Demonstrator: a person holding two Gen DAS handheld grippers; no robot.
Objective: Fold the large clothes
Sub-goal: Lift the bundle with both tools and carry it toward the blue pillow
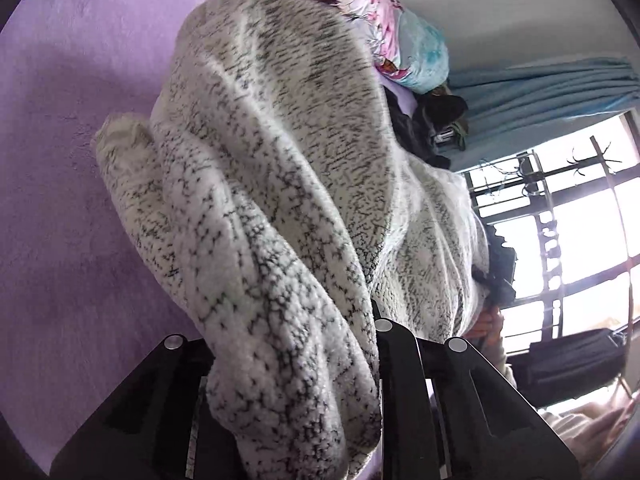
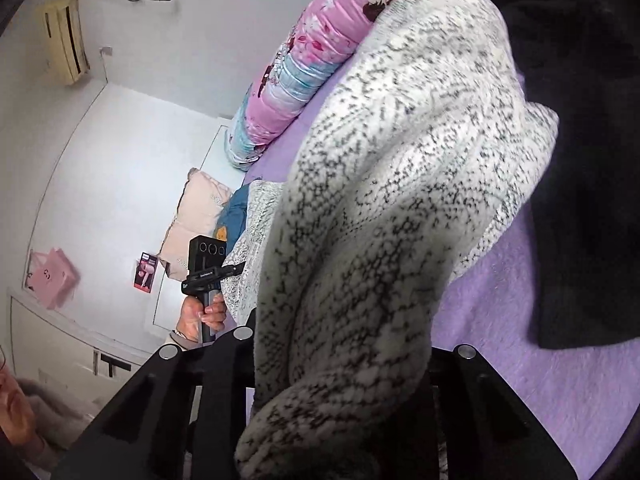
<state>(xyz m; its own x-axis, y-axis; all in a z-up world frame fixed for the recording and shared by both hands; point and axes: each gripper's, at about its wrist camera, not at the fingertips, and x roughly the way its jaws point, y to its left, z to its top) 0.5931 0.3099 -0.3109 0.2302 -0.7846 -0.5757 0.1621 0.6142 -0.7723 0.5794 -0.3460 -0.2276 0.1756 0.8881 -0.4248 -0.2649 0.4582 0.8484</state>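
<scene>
A large fleecy garment, white with black flecks (image 1: 280,184), hangs lifted above a purple bed sheet (image 1: 60,160). My left gripper (image 1: 296,364) is shut on one bunched edge of it; the fabric fills the gap between the black fingers (image 1: 400,380). My right gripper (image 2: 340,364) is shut on another bunched edge of the same garment (image 2: 400,160). The left gripper also shows in the right wrist view (image 2: 208,268), held by a hand at the garment's far side. The fingertips are hidden by fabric.
A rolled pink and blue floral quilt (image 2: 296,72) lies along the wall. A black garment (image 2: 580,160) lies on the sheet at the right. A pink pillow (image 2: 196,220) is at the bed's head. A window with bars (image 1: 560,240) and blue curtain (image 1: 540,88) stand beyond.
</scene>
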